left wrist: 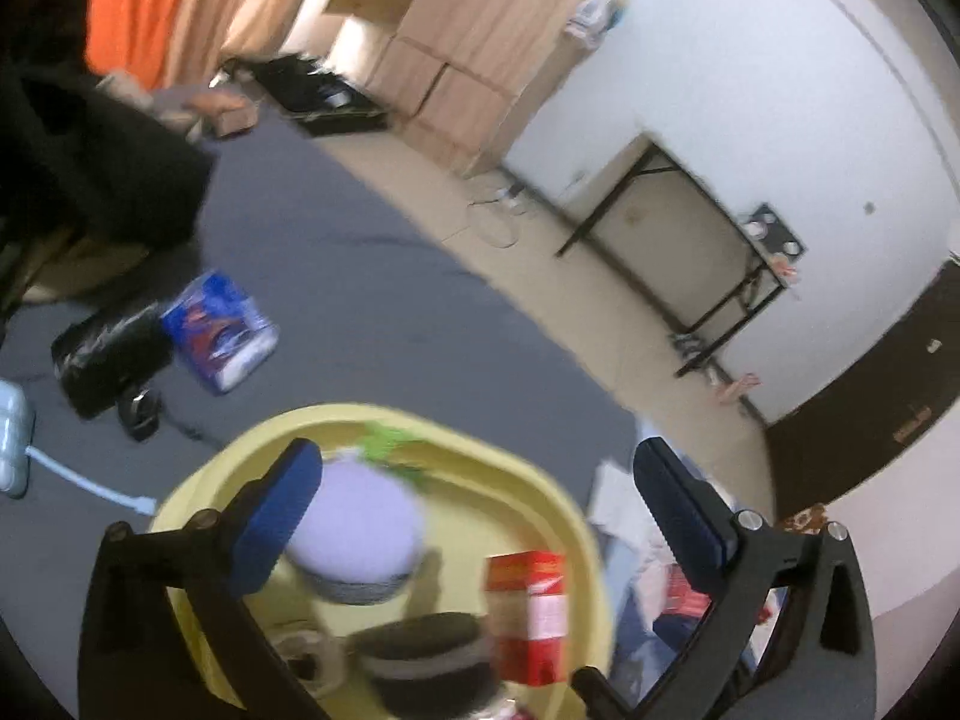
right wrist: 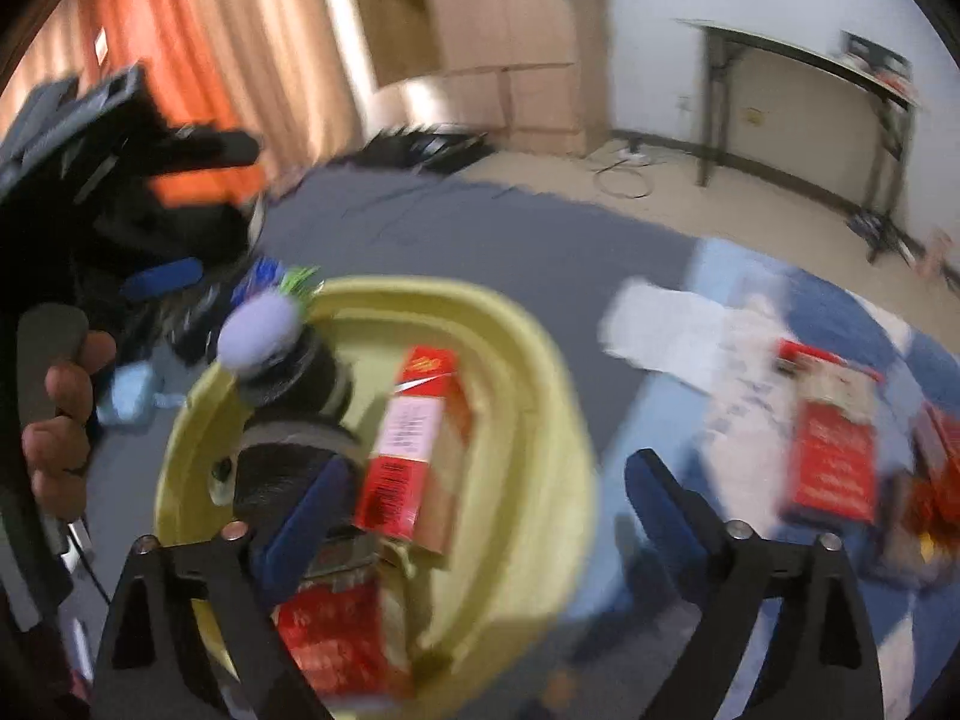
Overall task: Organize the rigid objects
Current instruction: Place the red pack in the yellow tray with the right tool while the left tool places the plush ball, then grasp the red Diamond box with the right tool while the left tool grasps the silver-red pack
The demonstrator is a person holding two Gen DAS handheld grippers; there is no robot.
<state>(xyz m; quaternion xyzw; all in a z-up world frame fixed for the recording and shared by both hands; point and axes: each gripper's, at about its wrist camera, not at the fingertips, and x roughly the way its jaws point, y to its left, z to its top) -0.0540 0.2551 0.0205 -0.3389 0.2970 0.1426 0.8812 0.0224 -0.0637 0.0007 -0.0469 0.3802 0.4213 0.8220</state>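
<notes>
Home room: curtains (right wrist: pixel 198 60), wooden wardrobe (left wrist: pixel 480 42), carpet (left wrist: pixel 360 300).

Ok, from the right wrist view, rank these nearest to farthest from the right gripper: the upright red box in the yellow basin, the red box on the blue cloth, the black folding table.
1. Upright red box, in the yellow basin, beside the right gripper's left finger.
2. Red box on the blue cloth, out to the right.
3. Black folding table, against the far wall.
</notes>
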